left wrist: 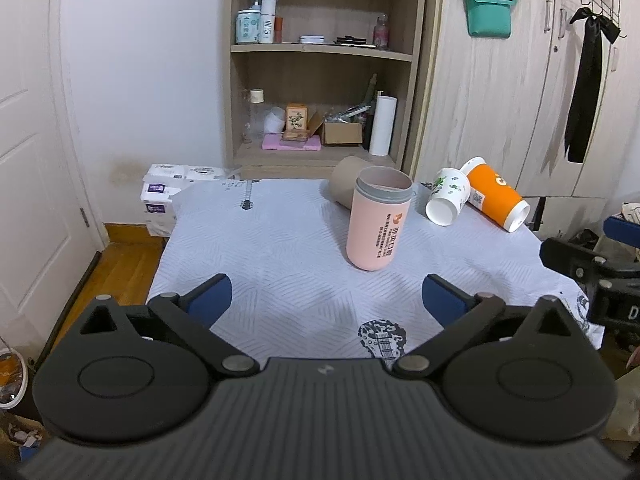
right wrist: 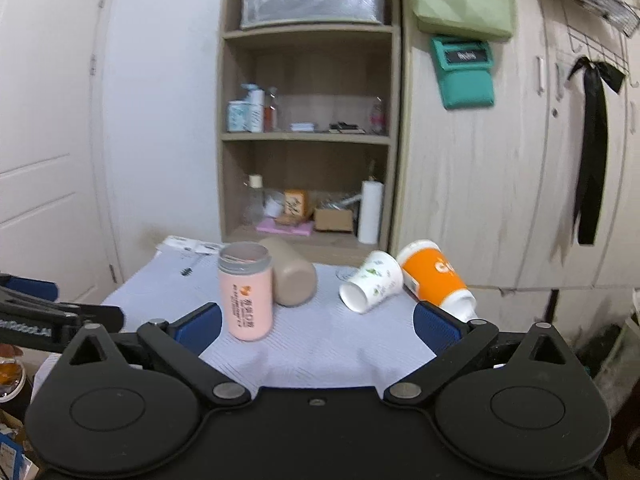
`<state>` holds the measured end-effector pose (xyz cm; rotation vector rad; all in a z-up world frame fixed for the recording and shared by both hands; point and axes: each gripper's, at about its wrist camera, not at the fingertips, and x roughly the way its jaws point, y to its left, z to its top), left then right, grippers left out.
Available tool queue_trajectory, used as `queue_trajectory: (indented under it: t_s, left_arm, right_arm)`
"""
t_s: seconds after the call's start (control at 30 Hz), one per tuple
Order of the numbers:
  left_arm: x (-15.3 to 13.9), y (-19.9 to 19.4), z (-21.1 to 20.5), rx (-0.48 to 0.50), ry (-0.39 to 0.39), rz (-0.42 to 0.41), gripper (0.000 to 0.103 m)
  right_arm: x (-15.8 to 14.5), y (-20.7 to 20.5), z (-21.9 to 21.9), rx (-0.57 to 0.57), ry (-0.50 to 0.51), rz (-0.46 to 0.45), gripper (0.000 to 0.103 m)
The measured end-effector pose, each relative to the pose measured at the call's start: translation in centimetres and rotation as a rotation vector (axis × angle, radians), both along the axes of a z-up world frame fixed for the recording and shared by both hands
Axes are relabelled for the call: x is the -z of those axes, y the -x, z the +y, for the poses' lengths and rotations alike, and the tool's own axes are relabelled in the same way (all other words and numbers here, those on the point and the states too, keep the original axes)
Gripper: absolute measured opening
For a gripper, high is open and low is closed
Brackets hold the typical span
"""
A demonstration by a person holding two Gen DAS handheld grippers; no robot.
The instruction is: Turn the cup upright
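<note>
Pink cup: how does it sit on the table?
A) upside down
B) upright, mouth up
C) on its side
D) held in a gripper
B: the pink cup stands on its base with its open grey rim on top, clear of both open grippers.

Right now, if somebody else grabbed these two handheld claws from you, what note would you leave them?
Left gripper: open, empty, hovering over the table short of the cups.
Right gripper: open, empty, also hanging back.
Pink cup: upright, mouth up, so that one looks done.
Left to do: brown cup, white leaf-print cup and orange cup all lie on their sides at the far end of the table. The white one leans against the orange one.
</note>
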<state>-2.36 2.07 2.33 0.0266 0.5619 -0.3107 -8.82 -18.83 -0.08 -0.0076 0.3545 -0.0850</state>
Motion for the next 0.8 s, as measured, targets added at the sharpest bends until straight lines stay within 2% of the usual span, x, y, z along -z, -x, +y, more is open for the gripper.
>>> queue_trajectory:
  t_s: [0.17, 0.8]
  left_arm:
    - [-0.11, 0.21, 0.01, -0.025, -0.02, 0.006, 0.103]
    - [-0.31, 0.14, -0.55, -0.097, -0.098, 0.049, 0.103]
  right_arm:
    - [0.04, -0.45, -0.42, 0.053, -0.011, 0.038, 0.103]
    - [-0.22, -0.09, -0.76, 0.116, -0.005, 0.068, 0.103]
